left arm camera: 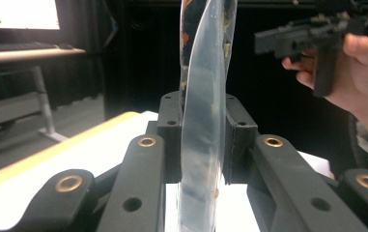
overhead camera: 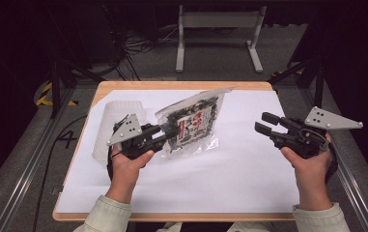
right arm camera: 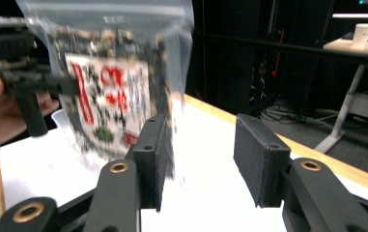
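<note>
Nearest the high camera, two pale sleeves (overhead camera: 105, 212) enter from the bottom edge. The left hand (overhead camera: 128, 162) holds the left gripper (overhead camera: 163, 129) over the left part of the table (overhead camera: 181, 86), which is covered by a white sheet (overhead camera: 239, 174). Its jaws are clamped on the edge of a clear plastic bag (overhead camera: 191, 123) with dark contents and a red-and-white label; the bag is lifted, tilted up toward the far side. In the left gripper view the bag (left arm camera: 203, 96) stands edge-on, pinched between both pads. A second clear bag (overhead camera: 105, 126) lies flat on the sheet just left of that gripper. Well to the right, the right hand (overhead camera: 309, 162) holds the right gripper (overhead camera: 267, 123), jaws wide apart and holding nothing, apart from the bag (right arm camera: 119, 87) seen in its own view.
</note>
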The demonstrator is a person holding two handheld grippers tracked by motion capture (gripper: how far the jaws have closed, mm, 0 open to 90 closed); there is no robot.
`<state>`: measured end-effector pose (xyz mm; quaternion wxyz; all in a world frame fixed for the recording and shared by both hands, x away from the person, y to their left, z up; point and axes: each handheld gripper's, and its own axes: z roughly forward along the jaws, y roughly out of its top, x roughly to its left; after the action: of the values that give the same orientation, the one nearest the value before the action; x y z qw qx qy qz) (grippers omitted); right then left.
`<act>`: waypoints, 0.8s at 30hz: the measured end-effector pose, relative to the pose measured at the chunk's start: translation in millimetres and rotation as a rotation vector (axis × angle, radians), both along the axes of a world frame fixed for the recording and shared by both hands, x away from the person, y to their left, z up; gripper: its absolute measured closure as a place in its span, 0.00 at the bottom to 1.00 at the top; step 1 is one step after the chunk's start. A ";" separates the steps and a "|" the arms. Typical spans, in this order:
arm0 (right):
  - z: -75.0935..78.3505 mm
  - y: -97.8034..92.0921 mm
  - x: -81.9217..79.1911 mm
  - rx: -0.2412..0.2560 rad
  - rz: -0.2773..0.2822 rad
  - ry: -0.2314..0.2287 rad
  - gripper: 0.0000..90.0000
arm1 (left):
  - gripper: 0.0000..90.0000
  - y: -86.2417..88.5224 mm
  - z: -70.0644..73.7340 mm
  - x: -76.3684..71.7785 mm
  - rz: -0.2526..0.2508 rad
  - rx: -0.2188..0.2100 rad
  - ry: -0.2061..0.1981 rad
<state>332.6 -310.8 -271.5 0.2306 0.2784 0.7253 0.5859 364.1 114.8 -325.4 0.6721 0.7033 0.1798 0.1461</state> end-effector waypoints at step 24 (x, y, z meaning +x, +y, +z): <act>-34.0 -16.5 10.0 -0.059 -0.041 0.083 0.58 | 0.83 44.9 18.1 7.7 0.080 -0.066 -0.034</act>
<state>342.7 -327.3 -305.4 0.2206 0.3102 0.7454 0.5472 371.8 159.8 -307.3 0.6917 0.6702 0.2011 0.1790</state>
